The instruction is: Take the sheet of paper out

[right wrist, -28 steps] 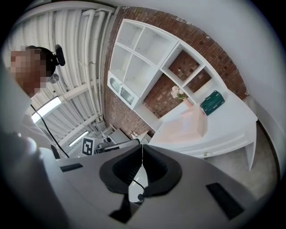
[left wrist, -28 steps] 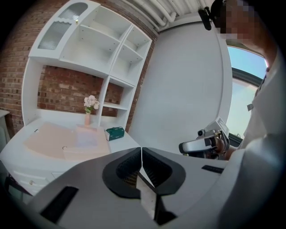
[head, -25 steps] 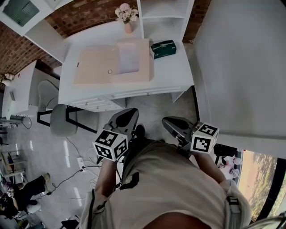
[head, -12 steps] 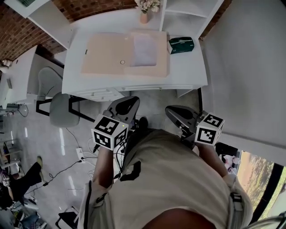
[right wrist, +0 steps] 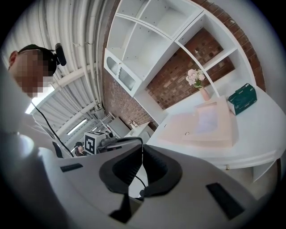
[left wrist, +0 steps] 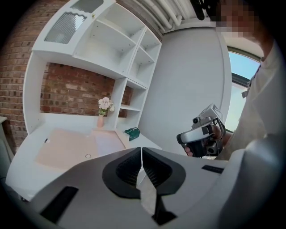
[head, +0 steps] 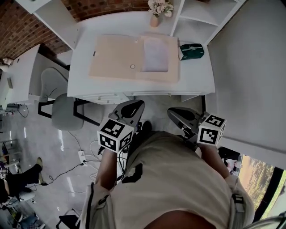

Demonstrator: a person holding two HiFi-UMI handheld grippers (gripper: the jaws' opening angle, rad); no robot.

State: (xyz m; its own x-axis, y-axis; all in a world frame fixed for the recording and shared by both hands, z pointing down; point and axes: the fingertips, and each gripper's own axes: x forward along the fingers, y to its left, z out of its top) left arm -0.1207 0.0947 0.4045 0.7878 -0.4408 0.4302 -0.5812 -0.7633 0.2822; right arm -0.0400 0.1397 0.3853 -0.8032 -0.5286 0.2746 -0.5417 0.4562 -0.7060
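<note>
Left tool (head: 132,107) is pinched together on nothing. The sheet of paper (head: 155,54) lies on the tan folder (head: 117,58) on the counter (head: 196,74), well ahead between both tools, long side pointing away. Right tool (head: 178,114) is closed and empty too, neither clearly nearer

You are in an office-type workroom: a white desk (head: 192,76) with a white open shelf unit (head: 196,20) stands against a red brick wall (head: 103,6), and a grey chair (head: 62,118) sits just beside it. The desk carries a flat beige folder (head: 116,62), a dark green box (head: 192,50) and a small pink vase of pale flowers (head: 155,20). A black cable (head: 67,174) and a white power strip (head: 82,157) lie on the pale glossy floor (head: 58,147), and a second white desk (head: 20,85) stands at the left.
</note>
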